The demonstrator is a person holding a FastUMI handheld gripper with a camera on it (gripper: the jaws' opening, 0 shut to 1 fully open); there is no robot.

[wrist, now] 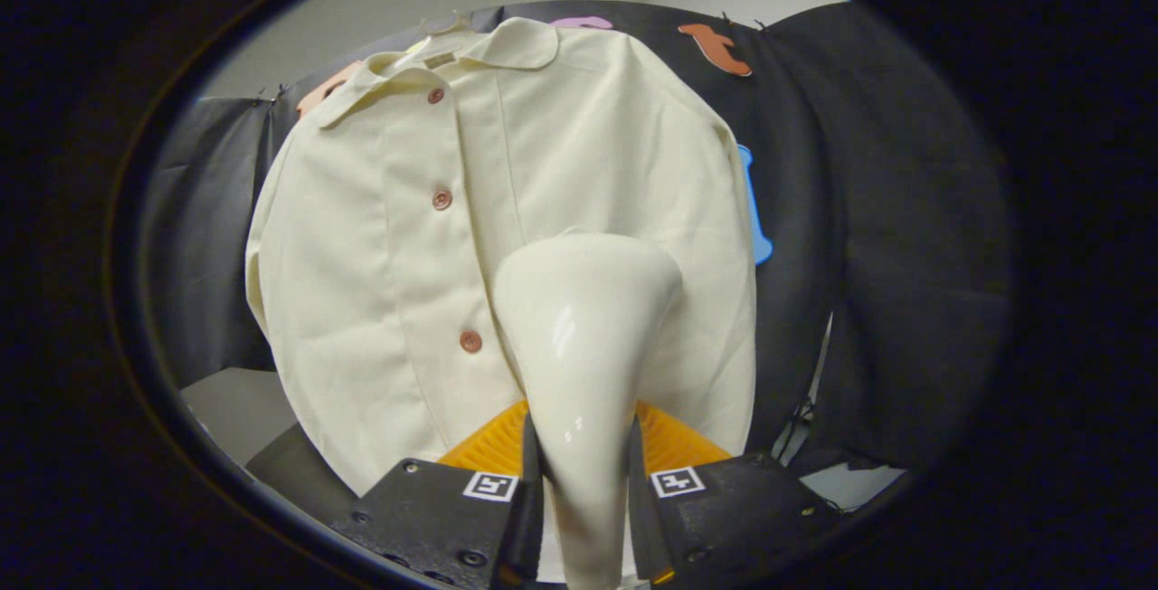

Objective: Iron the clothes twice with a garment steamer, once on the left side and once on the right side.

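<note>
Gripper (583,472) pinching steamer (579,346) handle | head upright, ahead | shirt (407,237) just beyond, placket left of head

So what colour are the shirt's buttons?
Reddish-brown buttons on the cream collared shirt, clearest in the gripper view.

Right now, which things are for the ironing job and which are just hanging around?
For the job:
- garment steamer, clamped between the gripper fingers, its head against the shirt
- cream shirt with buttons, hanging up

Just there:
- black cloth wall behind the shirt
- dark cord hanging beside the shirt
</note>
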